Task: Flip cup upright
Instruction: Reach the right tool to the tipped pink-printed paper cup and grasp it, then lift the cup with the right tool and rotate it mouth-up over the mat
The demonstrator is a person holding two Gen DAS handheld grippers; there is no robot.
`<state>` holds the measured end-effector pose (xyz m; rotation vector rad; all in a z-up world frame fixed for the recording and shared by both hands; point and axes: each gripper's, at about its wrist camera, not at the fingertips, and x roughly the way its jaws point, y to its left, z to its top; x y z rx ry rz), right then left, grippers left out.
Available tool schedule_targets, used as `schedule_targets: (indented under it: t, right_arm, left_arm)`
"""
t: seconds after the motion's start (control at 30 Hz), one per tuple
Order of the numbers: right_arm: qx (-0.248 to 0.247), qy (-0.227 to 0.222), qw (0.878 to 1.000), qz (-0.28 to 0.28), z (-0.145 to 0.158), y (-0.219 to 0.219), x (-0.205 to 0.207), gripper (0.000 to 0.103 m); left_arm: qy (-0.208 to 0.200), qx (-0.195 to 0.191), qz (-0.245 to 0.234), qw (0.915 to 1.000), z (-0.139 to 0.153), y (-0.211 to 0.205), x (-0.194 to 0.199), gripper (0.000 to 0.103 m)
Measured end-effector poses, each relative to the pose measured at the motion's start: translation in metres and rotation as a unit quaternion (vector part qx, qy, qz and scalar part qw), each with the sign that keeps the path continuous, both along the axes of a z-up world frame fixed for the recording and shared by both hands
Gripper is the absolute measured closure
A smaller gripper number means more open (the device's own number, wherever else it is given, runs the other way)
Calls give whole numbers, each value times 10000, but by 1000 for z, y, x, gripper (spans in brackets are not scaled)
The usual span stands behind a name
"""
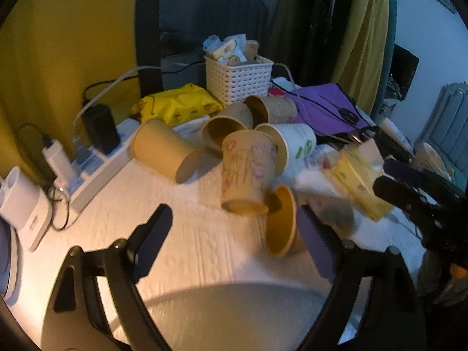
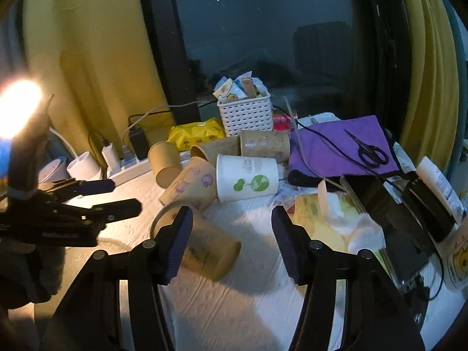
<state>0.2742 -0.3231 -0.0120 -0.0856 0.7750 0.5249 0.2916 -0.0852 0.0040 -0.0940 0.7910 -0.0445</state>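
We bring our released right claw (image 2: pixel 231 234) toward the toppled tan paper cup (image 2: pixel 204 248) near the desk's (image 2: pixel 234 307) front edge, needing to straddle it.

Both tongs hovering with jaws spread
Left tongs (image 1: pixel 235 234) and right tongs (image 2: pixel 232 234) are gaping wide, pointing forward, gripping nothing

Seven paper cups (image 2: pixel 247 177), one white basket (image 2: pixel 245 114), one pair of scissors (image 2: pixel 369 150)

Tan paper cups (image 2: pixel 166 158), one pink-flowered (image 2: pixel 190 185); white cup (image 2: pixel 247 178) green-leaf print; purple cloth (image 2: pixel 342 143); yellow packet (image 2: pixel 196 133); white lattice basket (image 2: pixel 245 115); black scissors (image 2: pixel 369 151); yellow curtain (image 2: pixel 96 49).
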Motion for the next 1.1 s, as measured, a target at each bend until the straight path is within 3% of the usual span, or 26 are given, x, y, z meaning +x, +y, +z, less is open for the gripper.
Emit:
schedule_targets:
  t: [0.1, 0.67, 0.87, 1.1]
  right_arm:
    - [49, 63, 10000, -10, -5, 1, 10, 43]
    - [89, 419, 9990, -128, -27, -1, 33, 43]
    - [36, 373, 9992, -170, -17, 0, 26, 43]
    - [8, 181, 9997, -136, 4, 9, 4, 43]
  left_arm:
    - [93, -121, -4, 9999, -6, 1, 22, 36]
    - [1024, -761, -212, 9916, -45, 8, 102, 38]
    - [886, -958, -108, 9914, -40, 15, 90, 41]
    - [445, -938, -181, 9944, -9, 24, 50, 41]
